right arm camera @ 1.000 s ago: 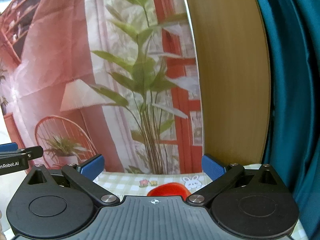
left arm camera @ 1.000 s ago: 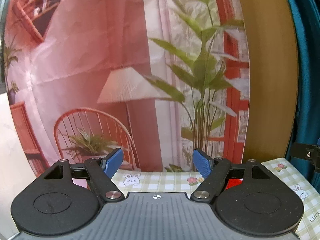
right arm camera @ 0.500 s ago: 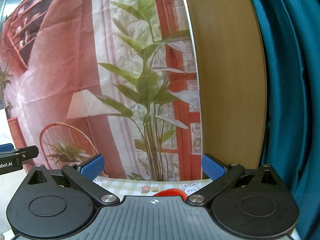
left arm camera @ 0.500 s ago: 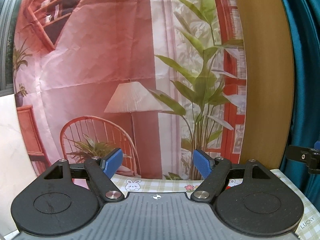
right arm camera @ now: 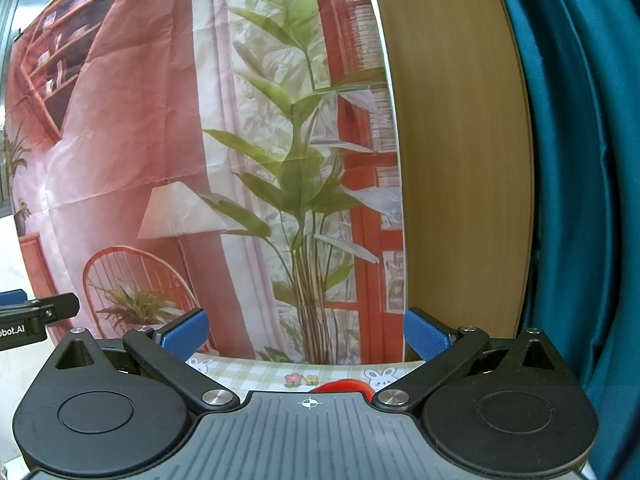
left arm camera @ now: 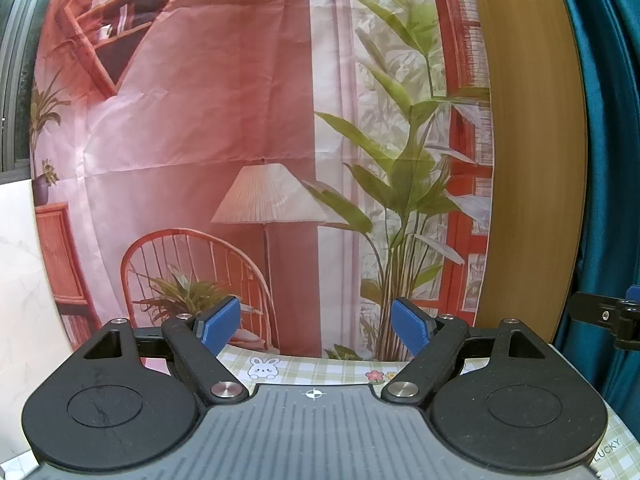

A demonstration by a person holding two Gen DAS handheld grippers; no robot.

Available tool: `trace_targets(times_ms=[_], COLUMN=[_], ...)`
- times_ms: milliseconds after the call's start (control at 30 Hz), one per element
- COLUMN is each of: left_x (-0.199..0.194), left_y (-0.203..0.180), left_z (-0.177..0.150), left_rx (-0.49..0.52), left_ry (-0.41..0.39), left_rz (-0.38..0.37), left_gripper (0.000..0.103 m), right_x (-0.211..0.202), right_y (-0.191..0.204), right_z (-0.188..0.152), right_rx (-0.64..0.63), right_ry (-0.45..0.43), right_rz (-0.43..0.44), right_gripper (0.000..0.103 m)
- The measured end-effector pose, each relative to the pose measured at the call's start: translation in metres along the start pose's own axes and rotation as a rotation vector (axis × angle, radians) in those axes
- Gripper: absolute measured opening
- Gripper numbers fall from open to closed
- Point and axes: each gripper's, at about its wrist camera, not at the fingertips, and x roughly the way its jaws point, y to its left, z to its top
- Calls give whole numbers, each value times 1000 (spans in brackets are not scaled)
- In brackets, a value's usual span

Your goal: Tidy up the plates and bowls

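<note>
Both grippers point almost level at a printed backdrop, low over a green checked tablecloth (left arm camera: 320,370). My left gripper (left arm camera: 316,326) has its blue pads wide apart and its jaws are opening, with nothing between them. My right gripper (right arm camera: 306,336) stands open and empty. In the right wrist view only the top rim of a red dish (right arm camera: 344,385) peeks over the gripper body, below and between the fingers. No other plate or bowl shows in either view.
A backdrop cloth (left arm camera: 200,140) printed with a lamp, chair and plant hangs close behind the table. A wooden panel (right arm camera: 460,160) and a teal curtain (right arm camera: 580,160) stand to the right. A white marble-like wall (left arm camera: 20,280) is on the left.
Both views have risen a little, so less tablecloth shows. The red dish has sunk lower behind the right gripper body. A red patch by the left gripper's right finger is gone.
</note>
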Motion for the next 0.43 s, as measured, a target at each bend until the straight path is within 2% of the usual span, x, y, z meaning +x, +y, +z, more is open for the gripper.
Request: trace_targets(times_ms=[433], left_x=[-1], left_y=[-1], left_z=[-2], left_rx=[-6], left_ry=[0], left_rz=[10], left_gripper=[85], right_x=[-2], right_y=[4], right_z=[-3], right_rx=[-4], right_ry=[6], right_rz=[4], right_gripper=[103])
